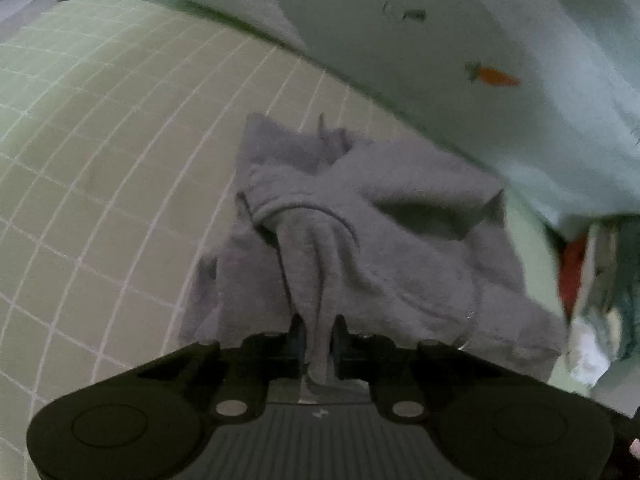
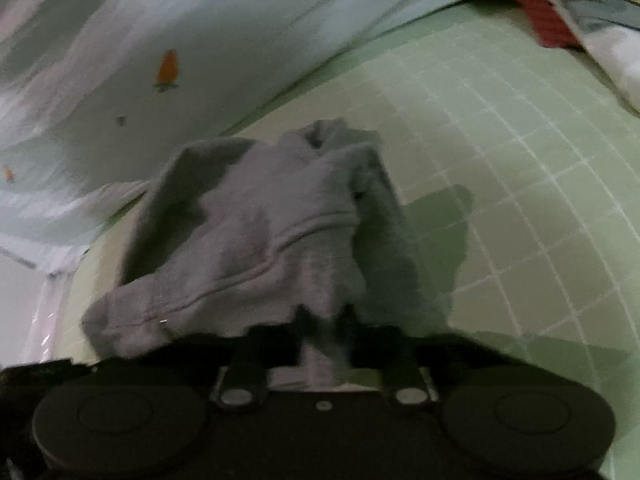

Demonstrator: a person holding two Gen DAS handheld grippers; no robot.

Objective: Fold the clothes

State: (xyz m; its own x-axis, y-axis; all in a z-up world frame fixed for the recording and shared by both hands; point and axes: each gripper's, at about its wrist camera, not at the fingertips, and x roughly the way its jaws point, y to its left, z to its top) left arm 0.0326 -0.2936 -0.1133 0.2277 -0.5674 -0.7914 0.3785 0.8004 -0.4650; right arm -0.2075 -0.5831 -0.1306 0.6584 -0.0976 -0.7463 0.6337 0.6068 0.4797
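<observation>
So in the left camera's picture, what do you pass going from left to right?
Green mat with white grid lines → crumpled grey fleece garment → pile of red, white and teal clothes.

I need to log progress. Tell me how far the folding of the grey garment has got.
Done: both tongs have taken hold; the left tongs and right tongs are each shut on a bunch of the grey garment. In hand: it hangs crumpled between them over the green grid mat, not spread flat. Left: no neat fold shows yet, and the pile of other clothes at the mat's edge looks unfolded.
</observation>
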